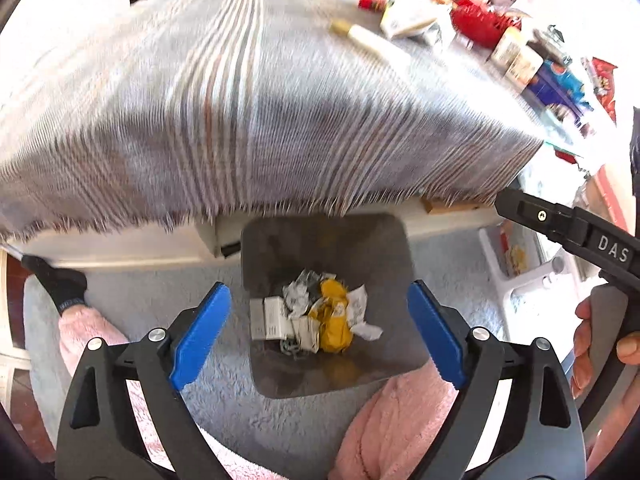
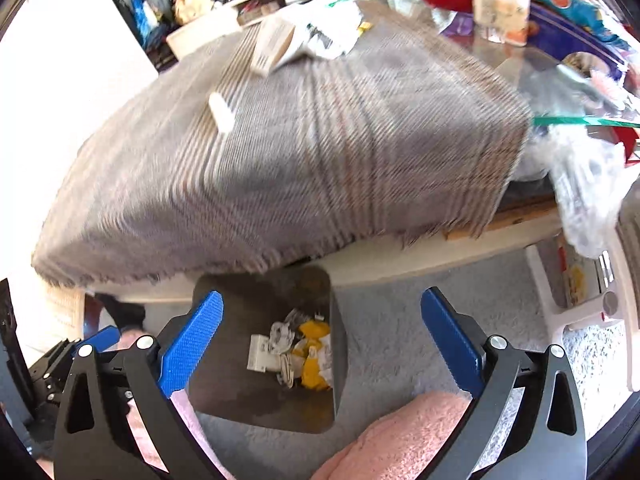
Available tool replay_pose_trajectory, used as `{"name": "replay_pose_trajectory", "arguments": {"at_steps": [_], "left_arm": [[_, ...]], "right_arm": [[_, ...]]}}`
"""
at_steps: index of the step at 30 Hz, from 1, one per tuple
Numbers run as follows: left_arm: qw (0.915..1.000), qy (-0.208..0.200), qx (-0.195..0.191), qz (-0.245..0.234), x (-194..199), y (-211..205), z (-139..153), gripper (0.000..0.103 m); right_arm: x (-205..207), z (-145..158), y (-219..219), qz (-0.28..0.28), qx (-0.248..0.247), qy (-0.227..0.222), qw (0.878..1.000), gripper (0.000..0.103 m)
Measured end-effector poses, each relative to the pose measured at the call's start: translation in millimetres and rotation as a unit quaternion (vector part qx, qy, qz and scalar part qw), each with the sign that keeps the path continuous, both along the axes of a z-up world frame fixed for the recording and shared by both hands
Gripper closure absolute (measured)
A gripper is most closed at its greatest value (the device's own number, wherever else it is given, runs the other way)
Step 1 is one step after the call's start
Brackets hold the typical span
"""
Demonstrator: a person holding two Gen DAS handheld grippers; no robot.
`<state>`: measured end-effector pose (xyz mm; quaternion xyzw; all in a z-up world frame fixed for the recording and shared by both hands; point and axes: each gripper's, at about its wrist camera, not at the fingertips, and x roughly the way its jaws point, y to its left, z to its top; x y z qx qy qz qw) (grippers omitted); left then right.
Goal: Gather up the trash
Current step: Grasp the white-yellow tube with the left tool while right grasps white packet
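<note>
The left gripper [image 1: 320,336] hangs with its jaws wide apart and nothing between them, directly over the grey bin [image 1: 280,380] on the floor carpet. The right gripper [image 2: 322,344] is likewise spread and empty, above the same bin [image 2: 224,392], a little to its right. One bin, two grippers.

Inside the bin lies a small heap: one white box [image 1: 269,318], yellow wrappers [image 1: 334,320] and crumpled white paper [image 1: 362,316]; the exact count of scraps cannot be told.

The remaining trash lies forward and up from both grippers, on the table [image 2: 280,160] under the striped cloth. The nearest is one small white tube [image 2: 222,114], its long axis running diagonally away. Beyond it sit one carton [image 2: 272,46] and one crumpled white wrapper [image 2: 328,32], touching each other. In the left view these lie far right, so the right gripper looks nearer.
</note>
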<state>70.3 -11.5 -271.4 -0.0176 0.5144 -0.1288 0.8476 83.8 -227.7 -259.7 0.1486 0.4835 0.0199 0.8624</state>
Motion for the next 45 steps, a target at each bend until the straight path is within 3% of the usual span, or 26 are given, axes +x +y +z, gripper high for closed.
{"name": "replay_pose_trajectory", "arguments": {"at_steps": [9, 18, 25, 34, 39, 45], "left_arm": [[0.9985, -0.052, -0.003, -0.017, 25.3, -22.8, 45.0, 0.018], [0.9966, -0.08, 0.001, -0.02, 68.2, -44.9, 76.7, 0.018], [0.9964, -0.084, 0.002, -0.013, 106.9, -54.6, 77.1, 0.018], [0.9966, -0.08, 0.011, -0.014, 164.7, -76.1, 64.2, 0.019], [0.9978, -0.062, 0.022, -0.01, 186.6, -85.2, 47.7, 0.03], [0.9983, -0.05, 0.027, -0.006, 203.8, -86.0, 34.6, 0.041]], "right_arm": [[12.7, 35.0, -28.6, -0.03, 0.006, -0.034, 0.999, 0.003], [56.3, 68.9, -41.2, -0.026, -0.011, -0.065, 0.998, 0.003], [103.3, 88.1, -52.1, -0.024, -0.023, -0.085, 0.996, 0.003], [172.6, 88.8, -58.0, -0.027, -0.028, -0.093, 0.995, 0.003], [203.2, 78.3, -58.4, -0.034, -0.019, -0.09, 0.995, 0.004], [229.5, 66.0, -56.1, -0.031, -0.023, -0.084, 0.996, 0.019]]}}
